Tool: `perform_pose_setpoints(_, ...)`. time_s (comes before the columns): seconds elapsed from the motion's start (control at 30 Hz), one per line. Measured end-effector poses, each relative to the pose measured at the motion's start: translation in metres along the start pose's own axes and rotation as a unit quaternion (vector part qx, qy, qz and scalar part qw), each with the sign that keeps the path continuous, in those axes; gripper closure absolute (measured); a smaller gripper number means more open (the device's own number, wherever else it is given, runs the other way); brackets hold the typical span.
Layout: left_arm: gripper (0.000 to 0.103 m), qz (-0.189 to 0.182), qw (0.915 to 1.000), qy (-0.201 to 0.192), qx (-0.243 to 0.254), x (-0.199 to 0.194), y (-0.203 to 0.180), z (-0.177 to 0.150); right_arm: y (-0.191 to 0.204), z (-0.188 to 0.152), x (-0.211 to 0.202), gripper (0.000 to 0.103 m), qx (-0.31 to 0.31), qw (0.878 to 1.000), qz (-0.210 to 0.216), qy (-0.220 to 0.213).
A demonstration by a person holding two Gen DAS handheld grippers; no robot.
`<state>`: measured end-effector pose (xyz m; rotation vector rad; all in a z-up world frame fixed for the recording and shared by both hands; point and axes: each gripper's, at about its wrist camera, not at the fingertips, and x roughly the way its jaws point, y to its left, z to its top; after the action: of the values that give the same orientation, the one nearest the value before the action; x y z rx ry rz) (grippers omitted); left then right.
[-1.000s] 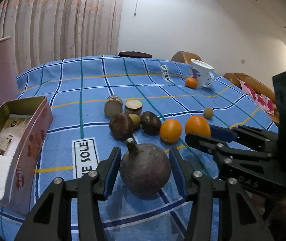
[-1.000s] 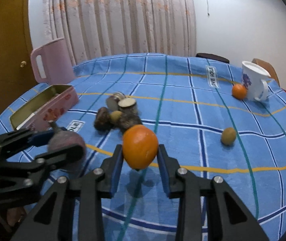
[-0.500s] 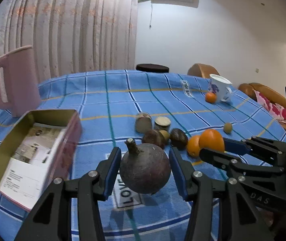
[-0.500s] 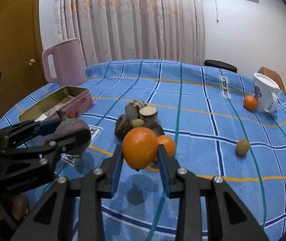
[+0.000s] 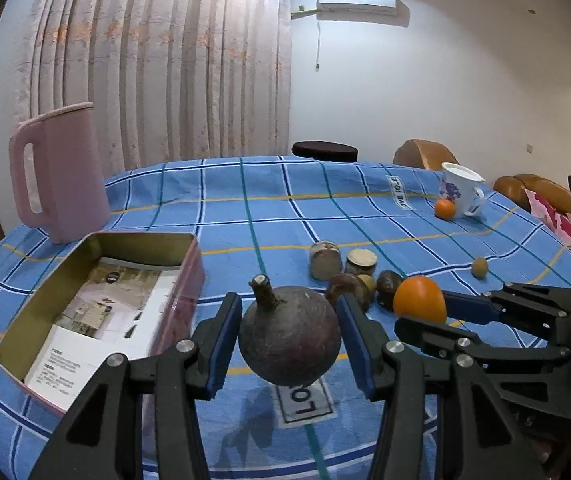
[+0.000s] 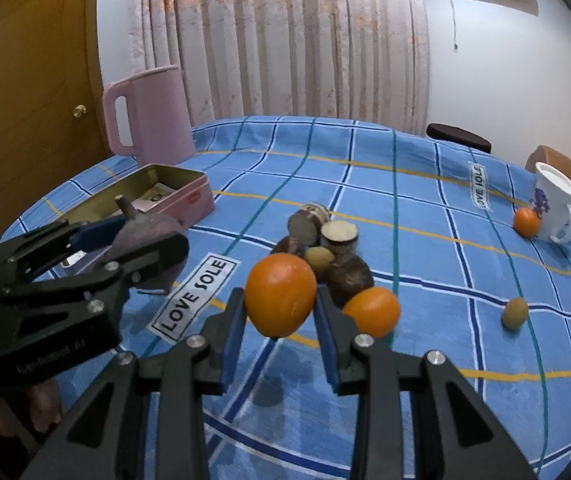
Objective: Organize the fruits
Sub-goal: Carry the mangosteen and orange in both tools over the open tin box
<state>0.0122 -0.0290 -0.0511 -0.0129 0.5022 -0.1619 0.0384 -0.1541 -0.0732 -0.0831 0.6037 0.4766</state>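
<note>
My left gripper [image 5: 290, 340] is shut on a dark purple round fruit with a stem [image 5: 289, 338] and holds it above the blue checked tablecloth [image 5: 245, 216]; it also shows in the right wrist view [image 6: 145, 236]. My right gripper [image 6: 281, 316] is shut on an orange [image 6: 280, 294], held above the cloth; the orange also shows in the left wrist view [image 5: 419, 300]. An open pink tin box [image 5: 97, 304] lies to the left. A second orange [image 6: 373, 312] lies on the cloth beside a cluster of brown fruits [image 6: 325, 248].
A pink jug [image 5: 57, 172] stands behind the tin. A white mug [image 6: 557, 208] with a small orange [image 6: 526, 222] beside it stands far right. A small green-brown fruit [image 6: 514, 313] lies alone on the right. Chairs stand beyond the table.
Both grippers have lifted with their fruits and swung left, so the tin box and pink jug come further into view. Grips are unchanged.
</note>
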Motion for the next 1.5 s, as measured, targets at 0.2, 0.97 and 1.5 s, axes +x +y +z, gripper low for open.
perform_pose_setpoints(0.2, 0.052, 0.014, 0.9999, -0.002, -0.008, -0.001, 0.013, 0.004, 0.01, 0.007, 0.006, 0.066, -0.012, 1.0, 0.005, -0.001)
perform_pose_setpoints(0.97, 0.052, 0.091, 0.9952, -0.007, -0.036, -0.011, 0.096, 0.039, 0.074, 0.091, 0.025, 0.066, -0.086, 0.993, 0.056, -0.06)
perform_pose_setpoints(1.5, 0.051, 0.119, 0.9881, 0.058, -0.078, 0.021, 0.167, 0.027, 0.131, 0.092, 0.097, 0.066, -0.116, 0.988, 0.098, -0.009)
